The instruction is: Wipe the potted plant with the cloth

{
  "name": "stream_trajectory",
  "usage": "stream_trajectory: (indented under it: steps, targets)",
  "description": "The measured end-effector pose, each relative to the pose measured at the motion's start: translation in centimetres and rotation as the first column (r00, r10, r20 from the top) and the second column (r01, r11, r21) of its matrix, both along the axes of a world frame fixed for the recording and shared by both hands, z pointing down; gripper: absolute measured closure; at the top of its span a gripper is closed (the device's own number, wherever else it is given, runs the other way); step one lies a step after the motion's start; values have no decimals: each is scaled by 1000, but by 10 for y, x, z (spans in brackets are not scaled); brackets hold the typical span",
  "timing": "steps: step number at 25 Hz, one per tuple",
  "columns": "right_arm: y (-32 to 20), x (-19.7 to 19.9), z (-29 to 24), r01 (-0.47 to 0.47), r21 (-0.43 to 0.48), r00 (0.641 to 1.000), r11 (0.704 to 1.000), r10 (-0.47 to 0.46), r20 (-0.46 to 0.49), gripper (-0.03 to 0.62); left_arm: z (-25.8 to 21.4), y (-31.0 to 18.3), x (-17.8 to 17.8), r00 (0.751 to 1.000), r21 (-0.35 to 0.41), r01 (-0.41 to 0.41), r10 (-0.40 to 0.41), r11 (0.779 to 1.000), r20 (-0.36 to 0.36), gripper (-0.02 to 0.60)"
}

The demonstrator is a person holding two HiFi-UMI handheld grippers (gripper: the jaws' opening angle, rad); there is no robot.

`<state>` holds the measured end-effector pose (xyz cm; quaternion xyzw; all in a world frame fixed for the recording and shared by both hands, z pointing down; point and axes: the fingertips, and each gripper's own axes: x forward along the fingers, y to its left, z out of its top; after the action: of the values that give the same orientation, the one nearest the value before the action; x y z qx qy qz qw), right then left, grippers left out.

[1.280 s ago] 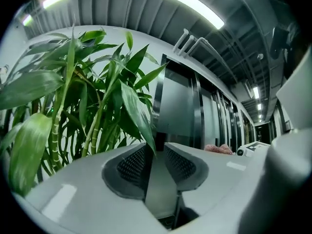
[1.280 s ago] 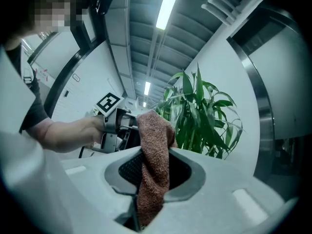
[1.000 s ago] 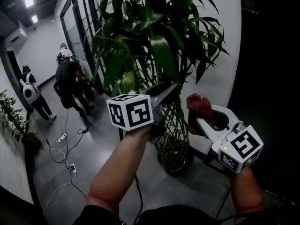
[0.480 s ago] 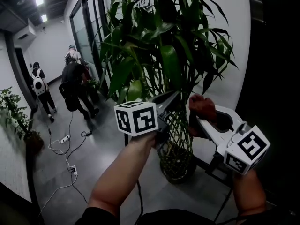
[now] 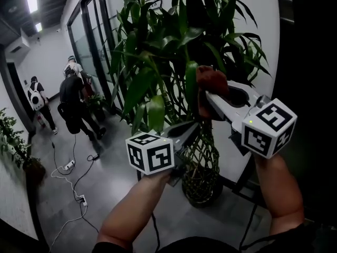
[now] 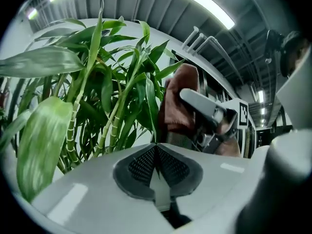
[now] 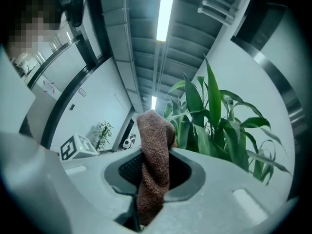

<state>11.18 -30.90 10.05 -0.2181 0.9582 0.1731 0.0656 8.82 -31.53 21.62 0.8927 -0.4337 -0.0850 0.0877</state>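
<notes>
left gripper point(image 6: 156, 144): fingers clenched on leaf point(image 6: 151, 116) tip | right gripper point(image 7: 156, 155): fingers grasping cloth point(image 7: 155, 130) | pot point(image 5: 204, 186) half hidden behind left gripper

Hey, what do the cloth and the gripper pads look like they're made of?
Cloth: brown terry or knit fabric, matte, judging by its nubbly looped surface. Pads: dark, matte, probably rubber, with a fine grid texture.

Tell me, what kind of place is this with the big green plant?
Most likely an office hallway: tall glass doors line one wall, long strip lights run along the ceiling, and people stand further down the grey floor beyond the potted plant.
</notes>
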Motion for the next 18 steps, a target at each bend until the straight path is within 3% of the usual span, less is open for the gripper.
stream_trajectory:
  steps: [9,18]
  targets:
    - [-45,-50,-66,-46,27,999,999,46,-9,523,11,-5,-13,1000,-18,-4,4,1000,10,563]
    - [-55,-61,-32,-66,19,995,998,67,-68,523,13,-8,-16,1000,-19,-12,12,1000,-27,563]
